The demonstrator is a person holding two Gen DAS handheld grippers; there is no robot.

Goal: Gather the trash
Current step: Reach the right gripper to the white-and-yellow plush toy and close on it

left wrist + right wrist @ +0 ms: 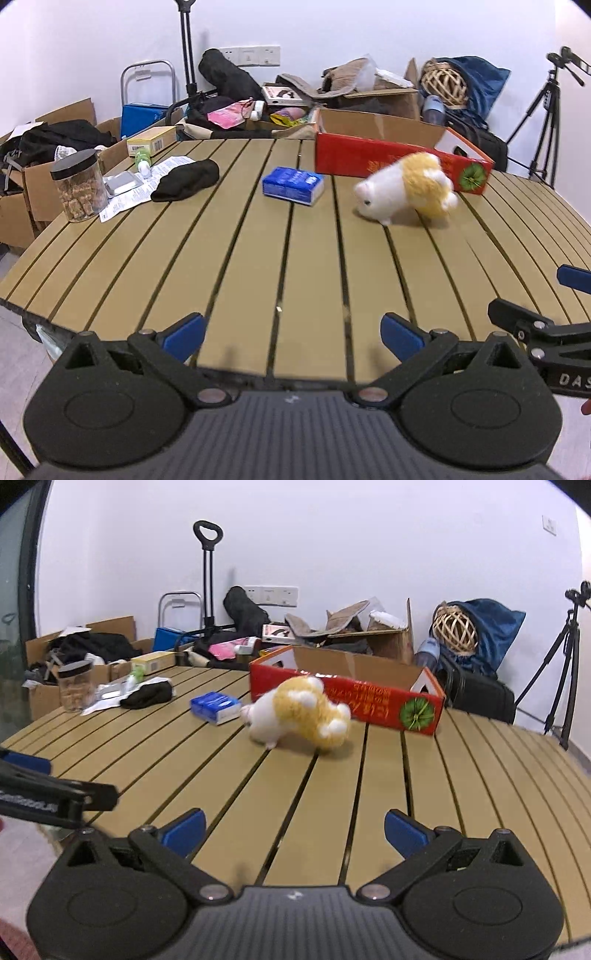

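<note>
A blue tissue pack (pixel 293 185) (pixel 216 705) lies mid-table. On the left sit a printed paper sheet (pixel 168 164), a silver blister pack (pixel 123 182) and a black cloth (pixel 186 180) (pixel 147 695). An open red cardboard box (pixel 388 158) (pixel 347 701) stands at the far edge. My left gripper (pixel 293 334) is open and holds nothing, low over the table's near edge. My right gripper (pixel 294 829) is also open and holds nothing, beside the left one. Both are well short of every object.
A white and orange plush toy (pixel 406 188) (pixel 301 714) looks blurred in front of the red box. A black-lidded jar (pixel 78 186), small green bottle (pixel 142 160) and yellow carton (pixel 151 142) stand far left on the slatted table (pixel 221 277). Boxes, bags and a tripod (pixel 546 110) lie behind.
</note>
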